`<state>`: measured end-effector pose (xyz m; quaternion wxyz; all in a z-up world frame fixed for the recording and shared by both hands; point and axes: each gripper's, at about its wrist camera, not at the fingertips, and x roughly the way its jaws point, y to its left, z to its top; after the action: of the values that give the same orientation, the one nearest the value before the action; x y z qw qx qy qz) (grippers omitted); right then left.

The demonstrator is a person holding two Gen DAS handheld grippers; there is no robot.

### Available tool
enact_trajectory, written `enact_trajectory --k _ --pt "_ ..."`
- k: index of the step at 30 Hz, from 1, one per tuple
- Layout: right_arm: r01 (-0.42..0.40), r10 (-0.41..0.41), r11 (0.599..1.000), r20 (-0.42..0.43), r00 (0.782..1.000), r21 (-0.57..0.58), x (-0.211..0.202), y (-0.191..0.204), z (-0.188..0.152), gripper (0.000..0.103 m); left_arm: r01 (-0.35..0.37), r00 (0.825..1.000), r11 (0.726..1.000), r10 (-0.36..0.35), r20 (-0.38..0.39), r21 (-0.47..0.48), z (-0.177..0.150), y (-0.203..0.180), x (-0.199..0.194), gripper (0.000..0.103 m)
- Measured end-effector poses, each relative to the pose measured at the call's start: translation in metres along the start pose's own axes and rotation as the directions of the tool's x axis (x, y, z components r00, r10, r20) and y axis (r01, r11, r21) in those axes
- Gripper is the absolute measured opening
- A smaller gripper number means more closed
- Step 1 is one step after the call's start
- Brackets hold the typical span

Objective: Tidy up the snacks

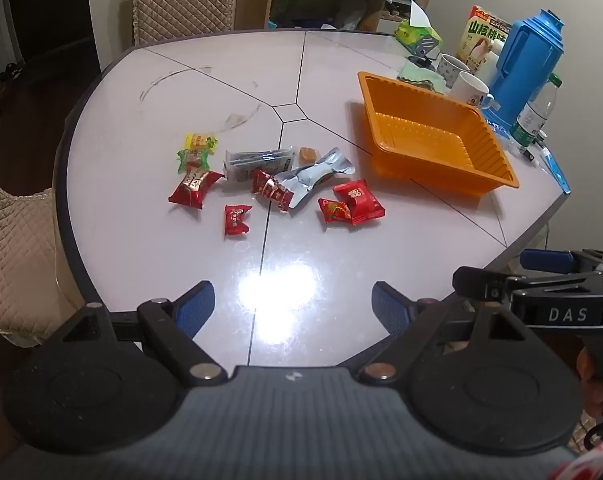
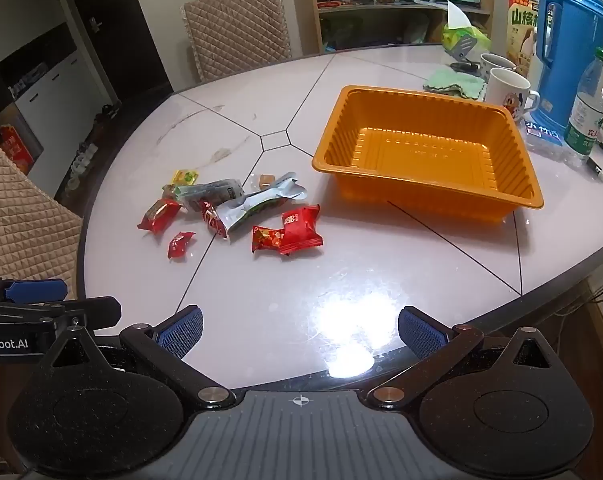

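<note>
On the pale round counter [image 2: 381, 280], a small heap of snacks [image 2: 237, 210] is seen near the middle. Red wrapped sweets [image 1: 193, 187], a silver packet [image 1: 315, 174] and a yellow-green sweet [image 1: 199, 142] are spread close together. An orange tray [image 2: 429, 148] is set just beside the heap, toward the right, and nothing is seen inside it. Behind the tray, two white mugs [image 2: 505, 88], a blue flask [image 2: 569, 48] and a clear bottle [image 2: 589, 108] are lined up along the far edge.

The left hand-held gripper [image 1: 293, 306] is held above the near edge of the counter, well apart from the snacks, with its blue pads spread wide and nothing between them. The right hand-held gripper [image 2: 299, 330] is held the same way, spread wide and gripping nothing.
</note>
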<state>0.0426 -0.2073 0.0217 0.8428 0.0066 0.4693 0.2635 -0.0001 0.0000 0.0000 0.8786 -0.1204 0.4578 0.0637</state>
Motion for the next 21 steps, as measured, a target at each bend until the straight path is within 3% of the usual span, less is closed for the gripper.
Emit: enact_trajectory --k 21 --pt "-0.01 0.01 1.0 0.009 1.0 0.003 -0.0009 -0.0032 -0.0007 0.103 -0.006 1.0 1.0 0.006 -0.004 0.002 0.0001 0.0004 0.0003 0.084"
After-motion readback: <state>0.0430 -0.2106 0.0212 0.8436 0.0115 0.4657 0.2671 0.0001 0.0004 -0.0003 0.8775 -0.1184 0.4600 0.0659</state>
